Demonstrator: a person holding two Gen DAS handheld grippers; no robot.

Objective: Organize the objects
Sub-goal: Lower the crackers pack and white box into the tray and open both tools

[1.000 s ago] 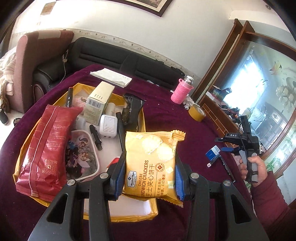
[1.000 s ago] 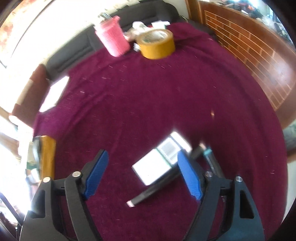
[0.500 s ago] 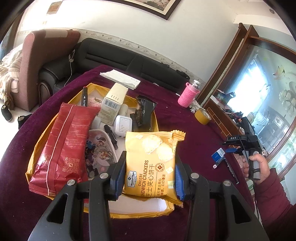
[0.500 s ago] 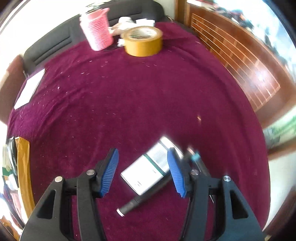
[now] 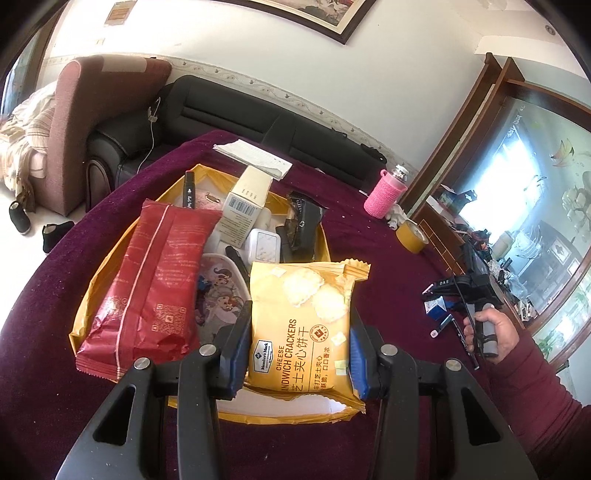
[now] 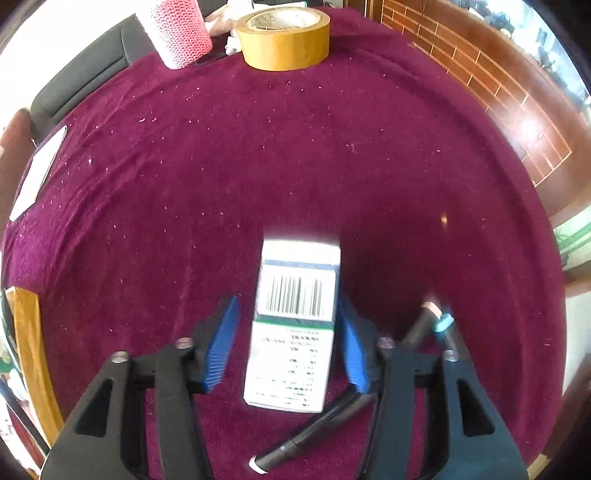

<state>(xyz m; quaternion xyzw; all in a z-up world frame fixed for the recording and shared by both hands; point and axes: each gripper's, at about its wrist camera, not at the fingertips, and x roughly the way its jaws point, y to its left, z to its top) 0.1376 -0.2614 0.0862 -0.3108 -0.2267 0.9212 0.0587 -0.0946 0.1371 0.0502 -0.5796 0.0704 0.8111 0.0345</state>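
L gripper [image 5: 297,349] jaws clamped on cracker pack [image 5: 301,325] (over tray [image 5: 88,295]); R gripper [image 6: 286,345] jaws apart around white box [image 6: 293,325].

cracker packet [image 5: 301,328] over tray [image 5: 88,295] | box [image 6: 295,325] on pen [image 6: 314,432]

Round table in maroon cloth [image 6: 295,155], yellow tray [image 5: 85,325], tape roll [image 6: 282,35], white box [image 6: 295,325], pens [image 6: 314,435]

Yellow packet [image 5: 301,328] reads "Member's Mark", "CHEESE SANDWICH CRACKERS"
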